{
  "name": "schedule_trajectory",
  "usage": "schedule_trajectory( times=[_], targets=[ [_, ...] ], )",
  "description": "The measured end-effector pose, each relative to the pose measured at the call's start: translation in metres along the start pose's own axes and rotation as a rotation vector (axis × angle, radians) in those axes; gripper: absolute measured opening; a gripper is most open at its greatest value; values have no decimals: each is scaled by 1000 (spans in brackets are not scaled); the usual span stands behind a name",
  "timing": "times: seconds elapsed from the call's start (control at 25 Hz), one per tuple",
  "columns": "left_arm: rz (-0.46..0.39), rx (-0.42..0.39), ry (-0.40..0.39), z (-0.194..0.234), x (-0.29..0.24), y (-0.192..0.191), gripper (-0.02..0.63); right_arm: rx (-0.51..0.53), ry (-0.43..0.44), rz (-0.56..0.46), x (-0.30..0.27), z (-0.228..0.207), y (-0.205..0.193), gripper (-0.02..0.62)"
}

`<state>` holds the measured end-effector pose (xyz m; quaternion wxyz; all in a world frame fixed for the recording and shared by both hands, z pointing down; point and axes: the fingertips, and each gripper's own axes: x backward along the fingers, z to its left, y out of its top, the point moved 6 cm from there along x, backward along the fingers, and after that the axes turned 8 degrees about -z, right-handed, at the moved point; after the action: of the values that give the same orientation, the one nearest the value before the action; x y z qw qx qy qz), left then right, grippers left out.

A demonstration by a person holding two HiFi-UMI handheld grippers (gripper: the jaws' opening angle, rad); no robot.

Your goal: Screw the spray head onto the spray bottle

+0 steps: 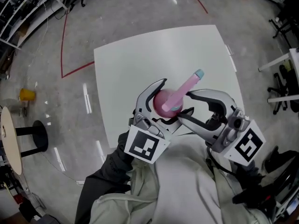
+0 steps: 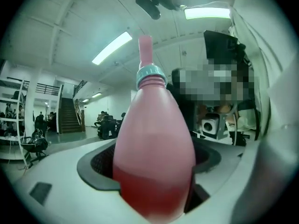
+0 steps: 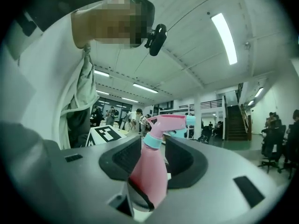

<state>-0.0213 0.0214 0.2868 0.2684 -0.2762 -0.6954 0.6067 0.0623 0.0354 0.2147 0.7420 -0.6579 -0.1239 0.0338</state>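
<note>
A pink spray bottle (image 1: 161,103) is held tilted above the white table (image 1: 131,64), close to my chest. My left gripper (image 1: 170,97) is shut on its rounded body (image 2: 154,157), which fills the space between the pads. A teal collar (image 1: 174,108) joins the body to the pink spray head (image 1: 188,84), whose teal nozzle points up and to the right. My right gripper (image 1: 184,106) straddles the neck just below the collar (image 3: 152,141). Its jaws stand open, with a gap between the left pad and the neck (image 3: 149,171).
The table's near edge lies under my arms. On the floor at the left are a yellow object (image 1: 27,94), a black stool (image 1: 39,134) and a round tabletop (image 1: 9,139). Office chairs (image 1: 285,87) stand at the right.
</note>
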Motion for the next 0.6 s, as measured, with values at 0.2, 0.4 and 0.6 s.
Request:
schedule_trajectory(
  times=[0.2, 0.4, 0.6],
  targets=[
    [9, -33, 17, -14, -13, -4, 436, -91, 4, -43, 1, -5, -7, 137],
    [17, 32, 63, -7, -14, -18, 436, 2, -89, -49, -8, -1, -18, 129],
    [103, 82, 176, 3, -20, -36, 436, 169, -333, 80, -16, 3, -30, 129]
  ],
)
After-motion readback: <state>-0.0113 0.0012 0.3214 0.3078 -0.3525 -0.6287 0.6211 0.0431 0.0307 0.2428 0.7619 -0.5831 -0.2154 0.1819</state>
